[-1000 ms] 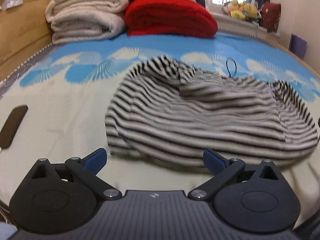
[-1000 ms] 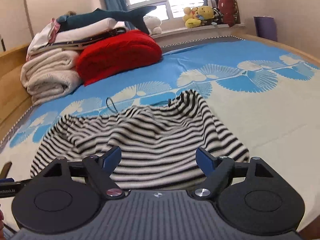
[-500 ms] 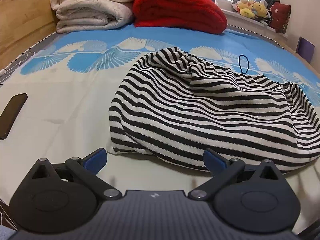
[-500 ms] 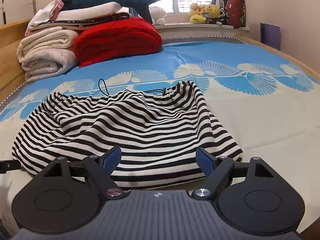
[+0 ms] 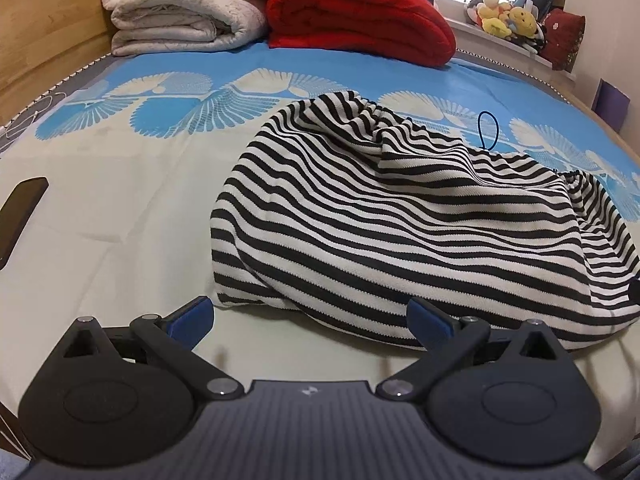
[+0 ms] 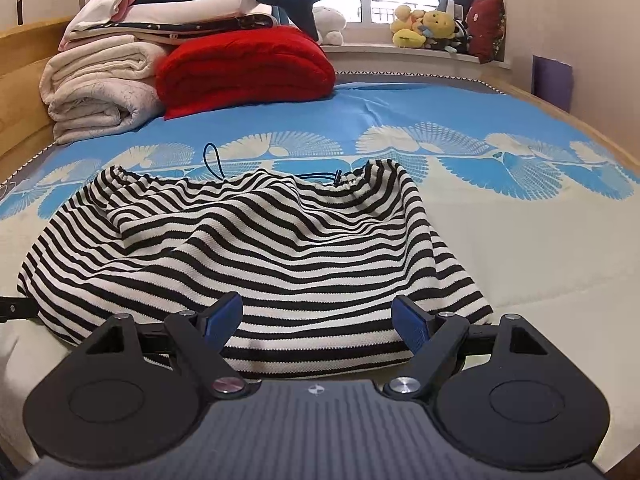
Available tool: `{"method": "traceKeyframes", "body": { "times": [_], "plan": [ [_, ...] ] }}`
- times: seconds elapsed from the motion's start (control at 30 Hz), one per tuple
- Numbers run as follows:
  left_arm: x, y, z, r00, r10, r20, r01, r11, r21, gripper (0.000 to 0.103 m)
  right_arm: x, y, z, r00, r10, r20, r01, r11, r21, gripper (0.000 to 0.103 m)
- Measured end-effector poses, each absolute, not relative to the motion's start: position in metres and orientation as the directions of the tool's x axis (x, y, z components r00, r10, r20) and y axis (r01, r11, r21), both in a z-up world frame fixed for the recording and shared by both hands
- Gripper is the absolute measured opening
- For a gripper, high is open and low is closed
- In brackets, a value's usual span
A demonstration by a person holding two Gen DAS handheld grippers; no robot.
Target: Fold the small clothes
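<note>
garment (image 6: 256,248): black-white stripes, blue cord
bedsheet (image 6: 400,112): blue, cream shell print
blanket (image 6: 244,68): red
my pads (image 6: 412,326): blue

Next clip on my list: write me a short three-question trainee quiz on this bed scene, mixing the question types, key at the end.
1. True or false: the right gripper is clamped on the black-and-white striped drawstring garment.
2. What lies directly beside the folded red blanket at the far end of the blue patterned bedsheet: A) stacked folded cream blankets, B) a laundry basket, C) a pair of shoes?
3. Fill in: in the left wrist view, the left gripper has its jaws ____, just short of the garment's near hem.

Key: 1 false; 2 A; 3 open.
</note>
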State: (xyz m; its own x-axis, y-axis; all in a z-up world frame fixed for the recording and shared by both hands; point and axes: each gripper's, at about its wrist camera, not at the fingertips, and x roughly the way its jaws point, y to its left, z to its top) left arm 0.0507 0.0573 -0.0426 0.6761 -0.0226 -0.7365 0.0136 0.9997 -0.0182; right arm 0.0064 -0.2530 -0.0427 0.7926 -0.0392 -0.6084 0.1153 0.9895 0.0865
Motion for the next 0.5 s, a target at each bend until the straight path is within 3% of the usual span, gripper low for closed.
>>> {"method": "traceKeyframes", "body": {
  "times": [0.5],
  "plan": [
    [0.0501, 0.0599, -0.0419, 0.676, -0.017, -0.737, 0.007, 1.000, -0.017, 0.103, 0.0074, -0.2532, -0.0466, 0.774, -0.058, -0.631, 0.120, 0.991, 0.056, 0.083]
  ]
}}
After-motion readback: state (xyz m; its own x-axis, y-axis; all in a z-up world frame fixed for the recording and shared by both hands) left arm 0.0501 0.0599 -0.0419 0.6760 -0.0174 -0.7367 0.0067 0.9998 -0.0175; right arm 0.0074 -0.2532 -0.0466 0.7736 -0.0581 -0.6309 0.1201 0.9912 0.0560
